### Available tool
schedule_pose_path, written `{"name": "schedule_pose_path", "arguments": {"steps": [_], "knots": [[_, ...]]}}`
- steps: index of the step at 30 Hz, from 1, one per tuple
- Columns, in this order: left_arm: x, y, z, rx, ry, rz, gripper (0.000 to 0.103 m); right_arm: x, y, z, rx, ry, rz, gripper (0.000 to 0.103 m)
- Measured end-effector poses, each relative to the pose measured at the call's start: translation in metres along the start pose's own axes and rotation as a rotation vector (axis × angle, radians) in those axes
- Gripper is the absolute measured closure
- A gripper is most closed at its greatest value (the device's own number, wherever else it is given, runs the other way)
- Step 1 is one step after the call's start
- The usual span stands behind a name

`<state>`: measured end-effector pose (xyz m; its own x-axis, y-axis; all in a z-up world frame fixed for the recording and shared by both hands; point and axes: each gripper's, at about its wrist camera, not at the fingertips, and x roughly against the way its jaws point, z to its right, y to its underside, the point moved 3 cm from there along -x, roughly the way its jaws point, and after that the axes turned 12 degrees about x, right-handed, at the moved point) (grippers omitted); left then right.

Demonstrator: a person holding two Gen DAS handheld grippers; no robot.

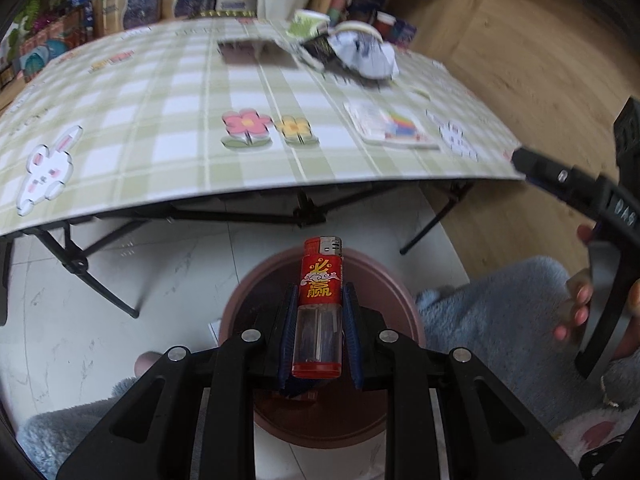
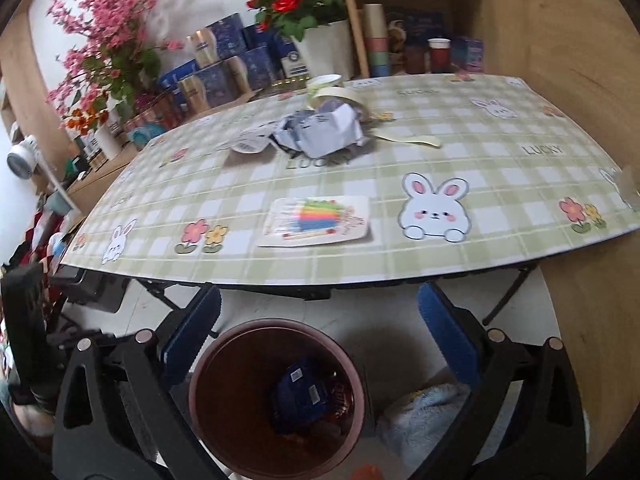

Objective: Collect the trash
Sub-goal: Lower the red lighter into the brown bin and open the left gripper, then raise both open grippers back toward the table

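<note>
My left gripper (image 1: pixel 320 292) is shut on a red lighter (image 1: pixel 320 280), which stands upright between its blue pads, right above a brown waste bin (image 1: pixel 400 292) on the floor. My right gripper (image 2: pixel 318 300) is open and holds nothing, hovering over the same bin (image 2: pixel 200 380), where a blue packet (image 2: pixel 300 392) lies inside. On the checked table (image 2: pixel 500 208) I see crumpled white paper (image 2: pixel 320 132), a roll of tape (image 2: pixel 332 88), a loose pale strip (image 2: pixel 408 140) and a flat rainbow card (image 2: pixel 316 220). A hand holds the right gripper at the right edge of the left wrist view.
Flower pots (image 2: pixel 320 40), blue boxes (image 2: pixel 224 68) and cups line the shelf behind the table. Black folding legs (image 1: pixel 100 280) stand under the table's front edge. Fluffy blue clothing (image 1: pixel 500 312) of the person sits beside the bin. Wooden flooring (image 2: pixel 580 80) lies to the right.
</note>
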<state>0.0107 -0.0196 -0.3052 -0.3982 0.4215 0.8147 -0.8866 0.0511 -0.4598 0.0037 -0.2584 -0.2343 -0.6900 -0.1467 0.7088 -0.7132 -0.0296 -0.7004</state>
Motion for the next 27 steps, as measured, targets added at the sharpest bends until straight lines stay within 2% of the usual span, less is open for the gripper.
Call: {"name": "schedule_pose_path", "arguments": {"steps": [9,19,21,23,24,26,27], "knots": [[-0.042,0.015,0.012,-0.082,-0.044,-0.095,0.081,0.010,0.003,0.016,-0.029,0.028,0.019,0.006],[-0.061,0.029,0.017,-0.139,-0.064,-0.140,0.080,0.022,-0.001,0.033,-0.080,0.035,0.066,0.006],[-0.061,0.030,0.017,-0.147,-0.063,-0.138,0.068,0.024,-0.002,0.032,-0.082,0.026,0.078,0.006],[-0.058,0.030,0.018,-0.162,-0.079,-0.115,0.047,0.026,-0.003,0.031,-0.074,0.025,0.086,0.006],[-0.055,0.029,0.019,-0.161,-0.079,-0.098,0.044,0.026,-0.003,0.029,-0.065,0.026,0.086,0.006],[-0.049,0.025,0.018,-0.150,-0.077,-0.081,0.029,0.025,-0.004,0.028,-0.054,0.028,0.082,0.006],[-0.044,0.022,0.016,-0.137,-0.077,-0.055,0.026,0.025,-0.004,0.027,-0.047,0.027,0.082,0.006]]}}
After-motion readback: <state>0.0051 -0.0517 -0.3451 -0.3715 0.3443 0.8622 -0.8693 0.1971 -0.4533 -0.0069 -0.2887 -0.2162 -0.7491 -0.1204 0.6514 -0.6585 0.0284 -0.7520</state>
